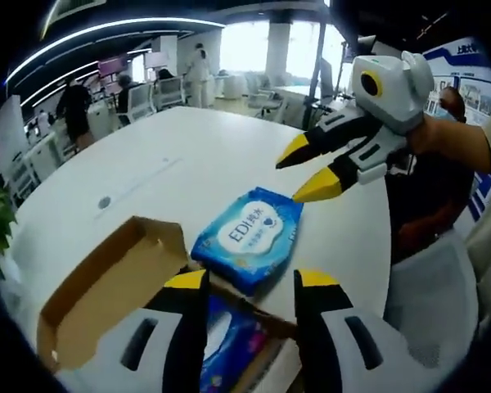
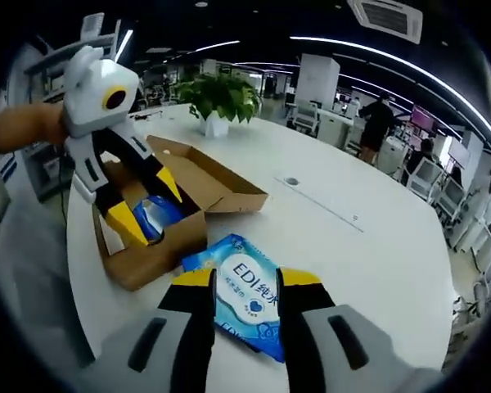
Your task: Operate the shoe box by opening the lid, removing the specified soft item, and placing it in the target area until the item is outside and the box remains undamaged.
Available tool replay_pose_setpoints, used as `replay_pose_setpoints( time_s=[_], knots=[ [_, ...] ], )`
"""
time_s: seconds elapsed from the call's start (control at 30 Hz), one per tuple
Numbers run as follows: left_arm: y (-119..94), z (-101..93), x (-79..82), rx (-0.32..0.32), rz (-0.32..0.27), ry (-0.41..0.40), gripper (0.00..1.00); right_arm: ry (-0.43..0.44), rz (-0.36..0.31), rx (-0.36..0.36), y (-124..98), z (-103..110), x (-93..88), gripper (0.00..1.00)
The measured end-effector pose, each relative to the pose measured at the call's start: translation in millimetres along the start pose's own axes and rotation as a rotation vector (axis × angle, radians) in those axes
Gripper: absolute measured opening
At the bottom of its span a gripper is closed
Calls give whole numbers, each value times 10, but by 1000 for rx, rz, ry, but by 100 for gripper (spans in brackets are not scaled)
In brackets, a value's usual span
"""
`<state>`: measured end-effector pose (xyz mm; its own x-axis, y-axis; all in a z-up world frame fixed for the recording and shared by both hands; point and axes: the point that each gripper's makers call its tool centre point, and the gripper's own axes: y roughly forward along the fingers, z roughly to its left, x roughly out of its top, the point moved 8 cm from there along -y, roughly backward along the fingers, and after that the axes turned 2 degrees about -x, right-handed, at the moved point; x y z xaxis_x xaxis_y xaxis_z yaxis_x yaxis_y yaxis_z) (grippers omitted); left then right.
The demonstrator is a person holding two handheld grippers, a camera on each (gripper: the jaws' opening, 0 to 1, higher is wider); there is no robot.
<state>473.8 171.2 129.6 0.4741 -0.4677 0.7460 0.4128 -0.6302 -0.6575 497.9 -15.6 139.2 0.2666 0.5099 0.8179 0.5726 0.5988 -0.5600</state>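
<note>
A brown cardboard shoe box lies open on the white table, its lid folded flat to one side. A blue soft tissue pack printed "EDI" rests on the table just beside the box. A second blue pack lies inside the box. My left gripper is open above the box, over that inner pack. My right gripper is open with nothing held; it hovers a little above the outer pack. It also enters the left gripper view as the right gripper, jaws apart.
The round white table runs far beyond the box. A potted plant stands behind the box near the table's edge. A person's hand holds the right gripper. Office desks, chairs and people fill the background.
</note>
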Motion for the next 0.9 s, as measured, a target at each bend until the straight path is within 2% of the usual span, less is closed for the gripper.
replay_pose_setpoints(
  time_s=[0.23, 0.67, 0.9],
  knots=[
    [-137, 102, -114, -17, -5, -12, 41, -21, -14, 26, 71, 93, 88, 26],
    [-296, 240, -427, -34, 62, -3, 37, -83, -37, 102, 250, 344, 259, 26],
    [-324, 283, -557, -31, 91, 1, 31, -110, -45, 147, 387, 487, 361, 26]
  ],
)
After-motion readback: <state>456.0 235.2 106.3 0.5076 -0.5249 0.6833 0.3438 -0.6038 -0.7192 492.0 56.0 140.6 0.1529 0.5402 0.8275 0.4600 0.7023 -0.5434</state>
